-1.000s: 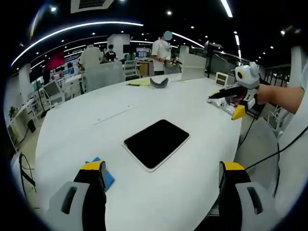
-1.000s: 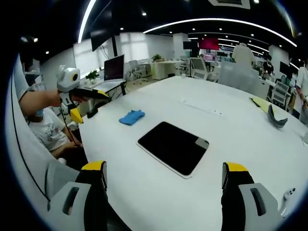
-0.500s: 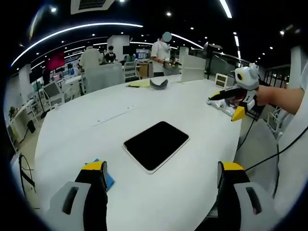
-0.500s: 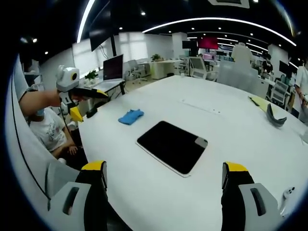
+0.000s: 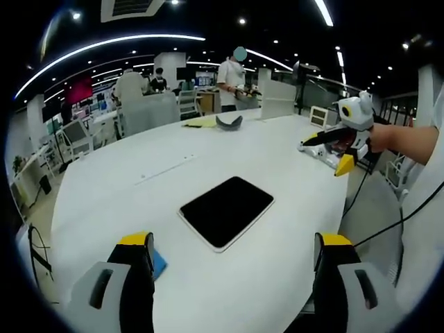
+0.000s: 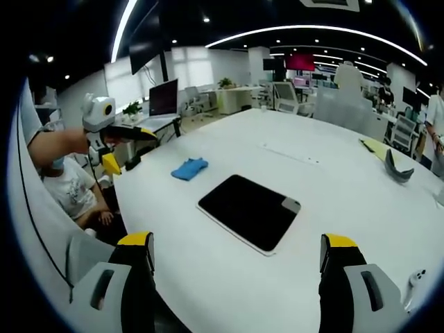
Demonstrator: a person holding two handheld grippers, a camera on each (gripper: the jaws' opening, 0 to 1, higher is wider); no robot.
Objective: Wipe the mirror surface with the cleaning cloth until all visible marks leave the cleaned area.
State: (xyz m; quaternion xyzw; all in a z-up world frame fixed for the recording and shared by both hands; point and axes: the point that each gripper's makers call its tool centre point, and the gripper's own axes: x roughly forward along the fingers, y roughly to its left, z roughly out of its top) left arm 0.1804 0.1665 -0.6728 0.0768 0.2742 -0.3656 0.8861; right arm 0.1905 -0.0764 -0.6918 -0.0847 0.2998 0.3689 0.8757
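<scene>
A large round white table (image 6: 333, 173) is taking up most of both views. A dark rectangular mirror with a thin white rim (image 6: 250, 211) is lying flat near the middle of that table. In the right gripper view, a crumpled blue cleaning cloth (image 6: 189, 168) is resting on the table near the mirror, apart from it, on the side toward the table edge. In the left gripper view the cloth (image 5: 159, 263) is peeking out just beside one jaw. The left gripper (image 5: 232, 284) is hovering over the table short of the mirror, jaws spread wide and carrying nothing. The right gripper (image 6: 236, 284) is likewise hovering with jaws wide apart, empty.
</scene>
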